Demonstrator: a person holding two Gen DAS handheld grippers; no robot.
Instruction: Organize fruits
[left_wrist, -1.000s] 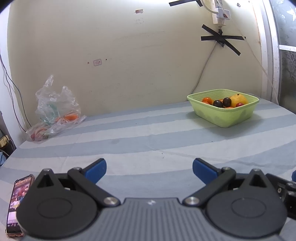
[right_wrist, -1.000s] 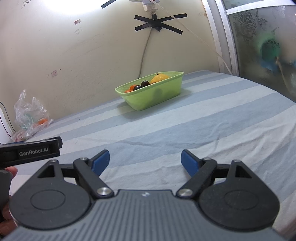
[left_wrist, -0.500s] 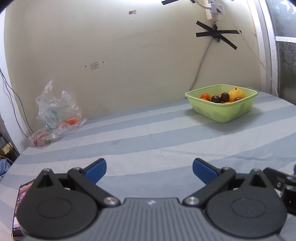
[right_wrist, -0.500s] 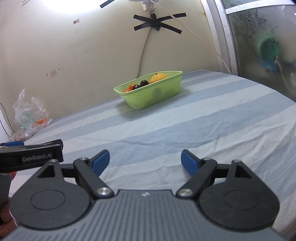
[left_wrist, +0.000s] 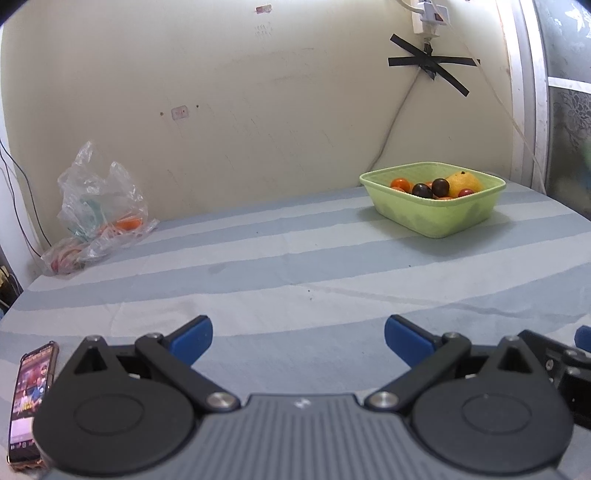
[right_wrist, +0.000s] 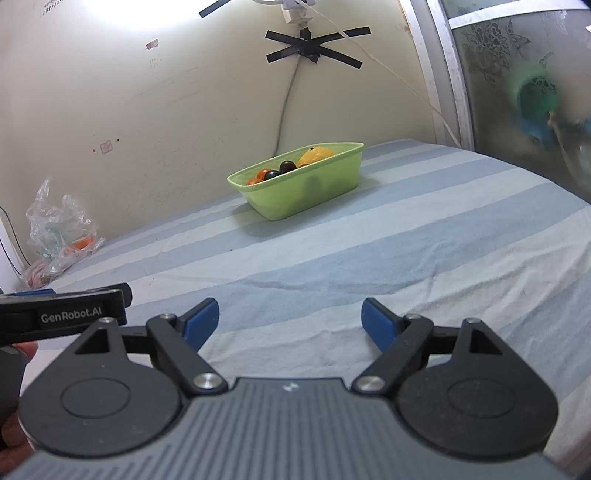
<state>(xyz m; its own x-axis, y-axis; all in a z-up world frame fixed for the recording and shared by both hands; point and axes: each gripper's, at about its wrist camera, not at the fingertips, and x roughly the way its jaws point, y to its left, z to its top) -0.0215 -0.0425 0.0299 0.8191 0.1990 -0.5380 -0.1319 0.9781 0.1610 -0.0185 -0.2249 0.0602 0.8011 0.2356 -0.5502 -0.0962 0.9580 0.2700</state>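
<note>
While my left gripper and right gripper stand spread and empty, the glossy green rectangular plastic tub holds round fruits.

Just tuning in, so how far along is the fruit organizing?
Done: fruit already sits in the green tub on the striped sheet. In hand: nothing; left gripper and right gripper hang with jaws open and empty. Left: possibly the orange item in the plastic bag; I cannot tell it is fruit.
</note>
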